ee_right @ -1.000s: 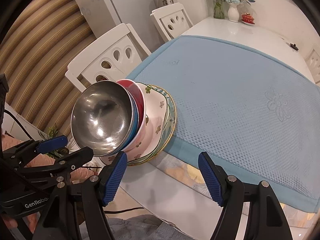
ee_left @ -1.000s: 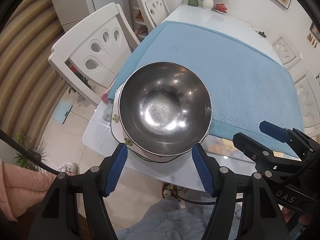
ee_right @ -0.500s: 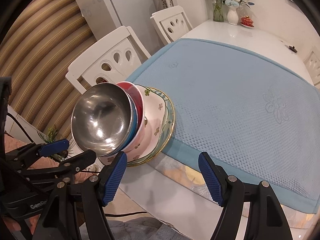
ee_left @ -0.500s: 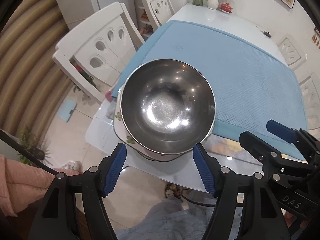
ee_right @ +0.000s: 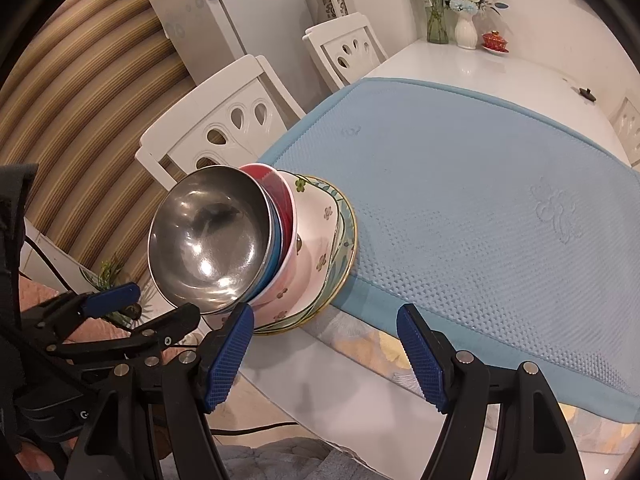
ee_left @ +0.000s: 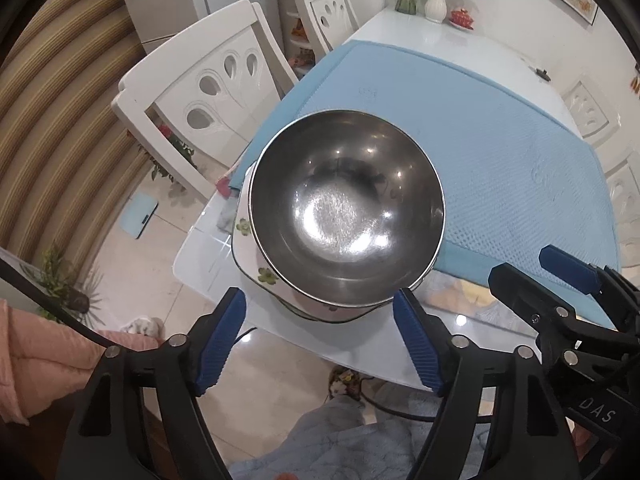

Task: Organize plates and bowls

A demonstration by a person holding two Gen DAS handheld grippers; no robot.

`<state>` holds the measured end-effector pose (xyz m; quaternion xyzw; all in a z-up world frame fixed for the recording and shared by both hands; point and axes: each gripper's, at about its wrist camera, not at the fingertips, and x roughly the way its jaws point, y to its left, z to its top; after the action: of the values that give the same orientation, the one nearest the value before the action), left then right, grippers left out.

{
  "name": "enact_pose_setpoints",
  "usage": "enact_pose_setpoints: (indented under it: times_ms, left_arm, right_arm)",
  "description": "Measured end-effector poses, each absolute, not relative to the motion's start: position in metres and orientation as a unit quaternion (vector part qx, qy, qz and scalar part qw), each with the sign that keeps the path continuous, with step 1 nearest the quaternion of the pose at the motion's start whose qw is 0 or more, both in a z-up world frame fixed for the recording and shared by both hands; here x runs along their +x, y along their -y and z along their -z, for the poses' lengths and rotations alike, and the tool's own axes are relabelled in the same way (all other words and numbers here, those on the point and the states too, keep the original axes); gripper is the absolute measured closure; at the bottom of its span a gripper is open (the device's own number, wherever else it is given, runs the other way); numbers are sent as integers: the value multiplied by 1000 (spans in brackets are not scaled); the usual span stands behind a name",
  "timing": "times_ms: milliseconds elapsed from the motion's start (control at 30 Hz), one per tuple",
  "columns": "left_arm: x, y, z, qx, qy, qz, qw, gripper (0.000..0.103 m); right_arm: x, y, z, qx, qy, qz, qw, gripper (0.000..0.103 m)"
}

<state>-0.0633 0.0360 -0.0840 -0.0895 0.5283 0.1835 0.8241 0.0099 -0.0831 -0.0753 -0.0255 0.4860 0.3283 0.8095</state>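
A steel bowl (ee_left: 346, 216) tops a stack at the near left corner of the table. In the right wrist view the steel bowl (ee_right: 208, 240) sits in a blue bowl (ee_right: 273, 248), a red bowl (ee_right: 276, 196), a white flowered bowl (ee_right: 316, 236) and a gold-rimmed plate (ee_right: 347, 248). My left gripper (ee_left: 320, 344) is open and empty, just short of the stack's near edge. My right gripper (ee_right: 326, 356) is open and empty, to the right of the stack, over the table's front edge.
A blue mat (ee_right: 480, 184) covers most of the white table (ee_left: 452, 40). White chairs (ee_left: 208, 80) stand along the left side. Vases with flowers (ee_right: 464, 20) and a small red dish (ee_right: 494, 40) stand at the far end. A fridge (ee_right: 240, 12) is behind.
Both grippers have drawn back and up slightly from the stack; the stack has not moved. Both stay open.
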Motion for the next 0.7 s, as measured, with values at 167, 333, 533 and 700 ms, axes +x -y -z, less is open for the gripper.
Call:
enact_pose_setpoints:
  times_ms: [167, 333, 533, 700]
  left_arm:
    - [-67, -33, 84, -90, -526, -183, 826, 25]
    - [-70, -24, 82, -87, -521, -178, 830, 25]
    - [-69, -9, 65, -53, -496, -184, 847, 25]
    - [-63, 0, 61, -49, -493, -161, 853, 24]
  right_arm:
    - [11, 90, 77, -11, -488, -330, 808, 31]
    - [13, 98, 83, 8, -501, -328, 801, 31]
    - [15, 107, 82, 17, -503, -328, 800, 31]
    - [21, 116, 81, 29, -506, -319, 801, 31]
